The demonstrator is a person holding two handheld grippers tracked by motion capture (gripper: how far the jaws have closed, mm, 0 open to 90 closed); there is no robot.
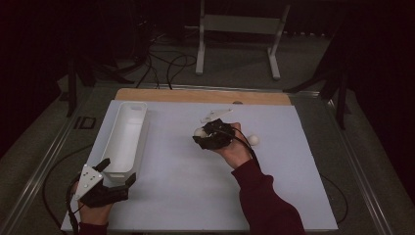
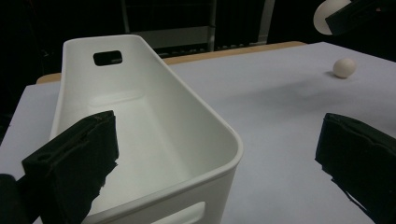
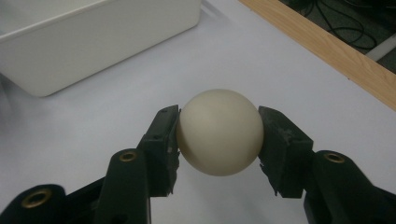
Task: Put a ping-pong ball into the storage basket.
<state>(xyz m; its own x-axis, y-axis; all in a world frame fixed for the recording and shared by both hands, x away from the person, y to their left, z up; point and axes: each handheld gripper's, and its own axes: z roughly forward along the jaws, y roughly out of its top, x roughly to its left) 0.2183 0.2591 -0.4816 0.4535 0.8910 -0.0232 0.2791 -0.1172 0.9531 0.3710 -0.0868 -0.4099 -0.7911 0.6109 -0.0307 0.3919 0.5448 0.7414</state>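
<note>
Balls number two, both round, cream-white and smooth. One cream-white ball is pinched between the two black jaws of the right claw, pads pressed on its opposite sides, held just above the pale grey worktop a little past centre. The second cream-white ball lies on the worktop just beside the right hand, at its 3 o'clock in the high view.

One long white plastic bin with rounded corners and handle slots lies on the worktop's left part. Its long axis runs roughly 12 to 6 o'clock, the far end leaning slightly toward 1 o'clock, the open side facing up. The inside looks bare.

The left claw is at the bin's near end, at about 7 o'clock on the worktop, with its jaws spread wide; in the left gripper view one jaw stands inside the bin wall and the other outside over the worktop, the pads not pressing on it.

One small flat white piece lies at 12 o'clock from the right claw.

Open worktop stretches between bin and right hand, and across the near half. A wooden strip edges the far side.
</note>
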